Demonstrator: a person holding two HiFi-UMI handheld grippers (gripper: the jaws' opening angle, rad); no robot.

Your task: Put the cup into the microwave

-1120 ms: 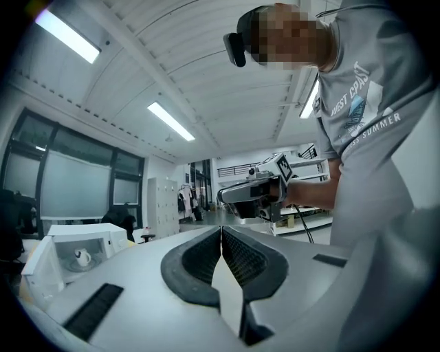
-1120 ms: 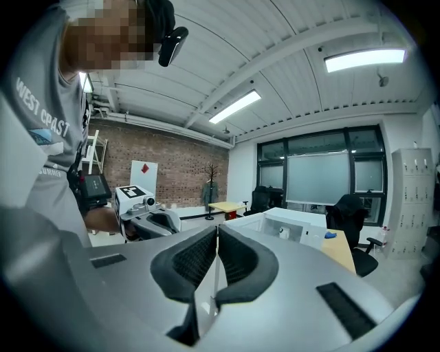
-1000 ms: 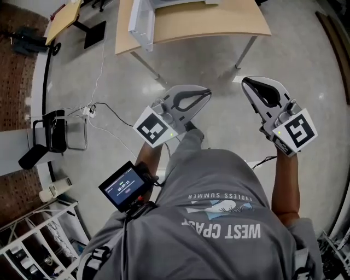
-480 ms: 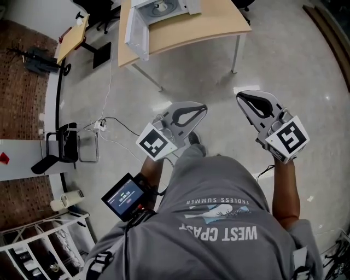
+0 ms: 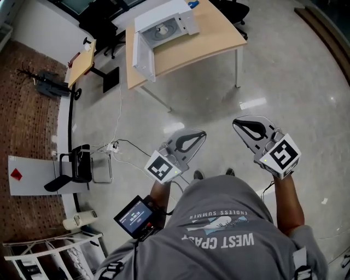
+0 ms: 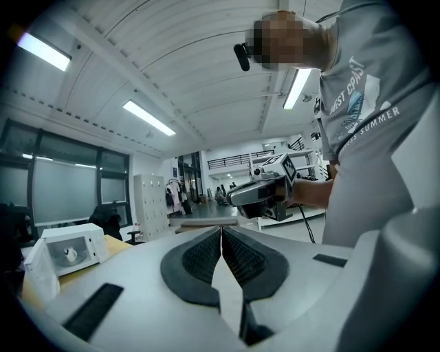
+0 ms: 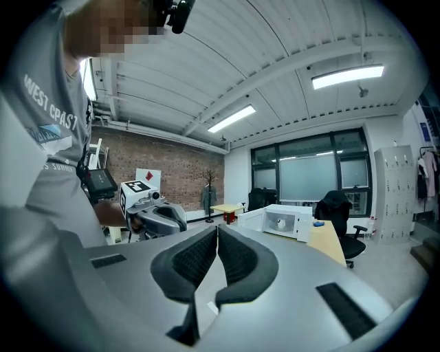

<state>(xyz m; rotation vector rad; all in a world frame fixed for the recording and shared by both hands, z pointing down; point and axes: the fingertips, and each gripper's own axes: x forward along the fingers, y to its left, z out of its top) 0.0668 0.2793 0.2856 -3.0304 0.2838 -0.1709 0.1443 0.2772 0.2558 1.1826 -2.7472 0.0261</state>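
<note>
Microwave (image 5: 176,13) now farther off, cup (image 5: 162,31) seen inside; left gripper (image 5: 201,134), right gripper (image 5: 237,122) closed, empty; placement judged done.

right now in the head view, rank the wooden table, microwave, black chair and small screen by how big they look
1. wooden table
2. microwave
3. black chair and small screen: about alike, screen nearer camera

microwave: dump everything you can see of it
The microwave is a white box standing upright on the left end of a light wooden table, as the head view shows it, well away from the person. Its white door is swung wide open, out past the table edge. A small white thing, likely the cup, sits in the cavity.
</note>
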